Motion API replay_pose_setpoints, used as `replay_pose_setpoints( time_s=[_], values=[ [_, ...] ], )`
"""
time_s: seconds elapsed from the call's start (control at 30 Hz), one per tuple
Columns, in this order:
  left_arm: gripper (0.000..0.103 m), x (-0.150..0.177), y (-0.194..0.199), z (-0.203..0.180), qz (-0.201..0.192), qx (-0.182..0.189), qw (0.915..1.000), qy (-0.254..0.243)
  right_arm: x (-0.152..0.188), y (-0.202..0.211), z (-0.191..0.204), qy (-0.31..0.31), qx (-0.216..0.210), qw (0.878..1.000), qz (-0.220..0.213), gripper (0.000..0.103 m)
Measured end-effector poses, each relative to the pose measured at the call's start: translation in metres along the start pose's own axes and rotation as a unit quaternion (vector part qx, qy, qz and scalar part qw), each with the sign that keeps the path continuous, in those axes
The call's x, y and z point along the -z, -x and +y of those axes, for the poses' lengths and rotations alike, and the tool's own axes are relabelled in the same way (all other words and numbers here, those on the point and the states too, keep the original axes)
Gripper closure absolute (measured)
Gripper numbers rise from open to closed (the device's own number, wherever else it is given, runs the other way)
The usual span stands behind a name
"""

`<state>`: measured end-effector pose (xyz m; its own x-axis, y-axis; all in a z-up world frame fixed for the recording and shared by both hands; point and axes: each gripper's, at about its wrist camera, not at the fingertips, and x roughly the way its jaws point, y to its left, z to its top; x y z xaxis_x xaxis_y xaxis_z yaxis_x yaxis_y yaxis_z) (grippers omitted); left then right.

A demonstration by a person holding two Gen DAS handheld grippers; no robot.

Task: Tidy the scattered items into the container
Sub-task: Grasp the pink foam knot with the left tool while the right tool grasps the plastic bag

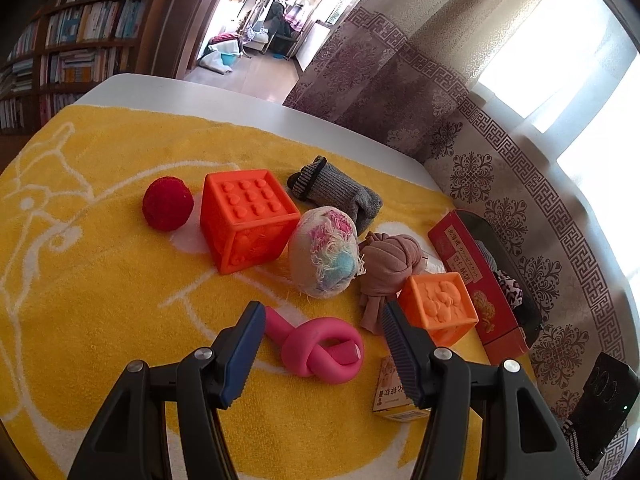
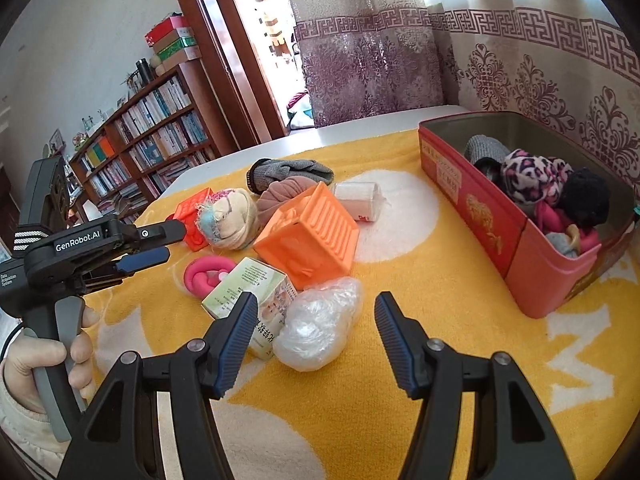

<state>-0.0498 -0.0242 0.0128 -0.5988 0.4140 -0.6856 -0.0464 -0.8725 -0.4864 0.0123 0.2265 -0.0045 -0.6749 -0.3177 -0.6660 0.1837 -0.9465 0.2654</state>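
My left gripper (image 1: 322,312) is open and hangs just above a pink knotted toy (image 1: 320,348) on the yellow towel, with its fingers on either side and clear of it. My right gripper (image 2: 316,300) is open too. A crumpled clear plastic wad (image 2: 320,328) lies below the gap, and a small carton (image 2: 248,292) lies by its left finger. The red tin container (image 2: 500,216) stands at the right and holds several rolled socks and cloths. In the right wrist view the left gripper (image 2: 170,244) hovers over the pink toy (image 2: 206,274).
A big orange cube (image 1: 248,220), red ball (image 1: 168,203), grey sock (image 1: 336,192), frayed cloth ball (image 1: 324,256), brown cloth bundle (image 1: 388,268) and small orange cube (image 1: 438,306) lie on the towel. A white roll (image 2: 360,200) lies near the tin. A curtain hangs behind the table's far edge.
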Motion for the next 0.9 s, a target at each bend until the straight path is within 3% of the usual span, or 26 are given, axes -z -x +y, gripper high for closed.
replay_pose_setpoints(
  time_s=[0.4,0.53,0.6,0.7,0.8,0.9],
  values=[
    [0.041,0.01,-0.026,-0.001,0.036,-0.019,0.9991,-0.012,0.004,-0.015,-0.001,-0.002,0.005,1.0,0.029,0.039],
    [0.041,0.015,-0.035,-0.005,0.05,-0.038,0.9977,-0.028,0.004,-0.018,-0.002,-0.006,0.007,0.999,0.038,0.06],
    [0.041,0.018,-0.038,-0.008,0.052,-0.047,0.9968,-0.04,0.004,-0.018,-0.005,-0.013,0.005,0.999,0.039,0.061],
    [0.03,0.022,-0.041,-0.016,0.049,-0.058,0.9953,-0.06,0.004,-0.018,-0.007,-0.019,0.0,0.999,0.039,0.061],
    [0.029,0.026,-0.045,-0.025,0.044,-0.08,0.992,-0.088,0.004,-0.018,-0.006,-0.017,0.0,0.999,0.04,0.061],
    [0.029,0.027,-0.047,-0.028,0.038,-0.076,0.9911,-0.102,0.004,-0.018,-0.007,-0.018,-0.003,0.999,0.039,0.061]
  ],
)
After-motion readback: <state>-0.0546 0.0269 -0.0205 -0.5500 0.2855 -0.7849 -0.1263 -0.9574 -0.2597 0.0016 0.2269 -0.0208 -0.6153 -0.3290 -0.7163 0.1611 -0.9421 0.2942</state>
